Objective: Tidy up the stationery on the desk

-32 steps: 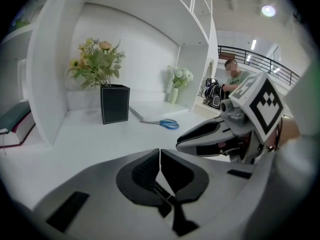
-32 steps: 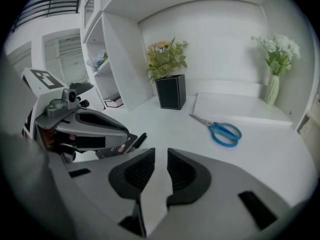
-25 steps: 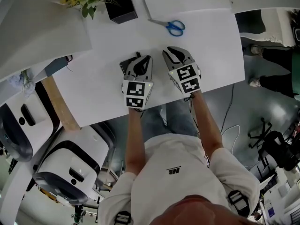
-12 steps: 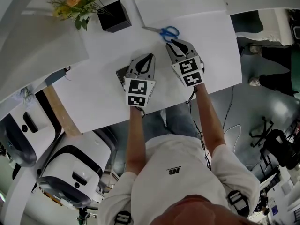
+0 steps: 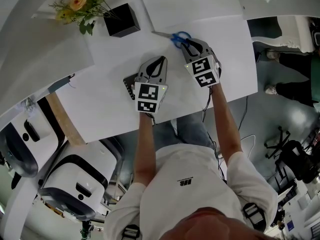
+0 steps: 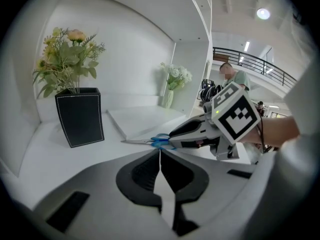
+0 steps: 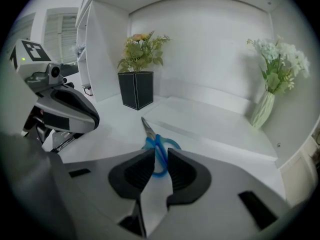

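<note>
Near the far edge of the white desk [image 5: 115, 99], the right tool [image 5: 184, 40] has advanced onto the blue-handled steel scissors [image 5: 175, 35], jaws part-open astride 1 handle loop, not yet pinching. The left tool [image 5: 159, 60], shut and empty, has followed. A grasp looks imminent.

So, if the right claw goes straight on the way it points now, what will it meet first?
The blue-handled scissors: one handle loop already lies between the open jaws of the right claw. Past them there is probably only the white desk, though depth is hard to judge.
</note>
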Tool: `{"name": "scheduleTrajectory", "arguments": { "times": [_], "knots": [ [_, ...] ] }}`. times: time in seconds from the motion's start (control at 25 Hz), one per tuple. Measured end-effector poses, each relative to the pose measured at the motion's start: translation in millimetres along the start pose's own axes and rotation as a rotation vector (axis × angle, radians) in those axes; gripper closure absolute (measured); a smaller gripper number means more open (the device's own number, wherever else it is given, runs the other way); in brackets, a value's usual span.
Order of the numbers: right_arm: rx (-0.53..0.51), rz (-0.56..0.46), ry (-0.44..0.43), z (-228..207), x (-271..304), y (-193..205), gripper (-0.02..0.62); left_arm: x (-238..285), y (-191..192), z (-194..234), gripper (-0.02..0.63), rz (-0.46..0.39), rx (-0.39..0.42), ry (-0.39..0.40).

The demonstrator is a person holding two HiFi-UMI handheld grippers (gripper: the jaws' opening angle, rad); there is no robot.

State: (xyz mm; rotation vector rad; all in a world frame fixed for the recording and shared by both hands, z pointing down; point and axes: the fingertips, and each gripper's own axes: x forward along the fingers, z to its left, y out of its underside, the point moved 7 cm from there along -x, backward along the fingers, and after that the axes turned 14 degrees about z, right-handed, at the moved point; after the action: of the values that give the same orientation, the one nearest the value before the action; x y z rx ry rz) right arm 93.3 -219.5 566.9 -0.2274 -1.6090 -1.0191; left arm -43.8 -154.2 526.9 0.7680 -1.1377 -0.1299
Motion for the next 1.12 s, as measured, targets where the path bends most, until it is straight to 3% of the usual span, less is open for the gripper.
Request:
{"name": "scheduleTrajectory", "arguments": {
  "times": [1.12],
  "knots": [
    [-0.15, 0.042, -0.023, 0, 12, -12, 0.485, -1, 5, 8, 0.606, -0.012, -0.045, -0.011]
  ]
}}
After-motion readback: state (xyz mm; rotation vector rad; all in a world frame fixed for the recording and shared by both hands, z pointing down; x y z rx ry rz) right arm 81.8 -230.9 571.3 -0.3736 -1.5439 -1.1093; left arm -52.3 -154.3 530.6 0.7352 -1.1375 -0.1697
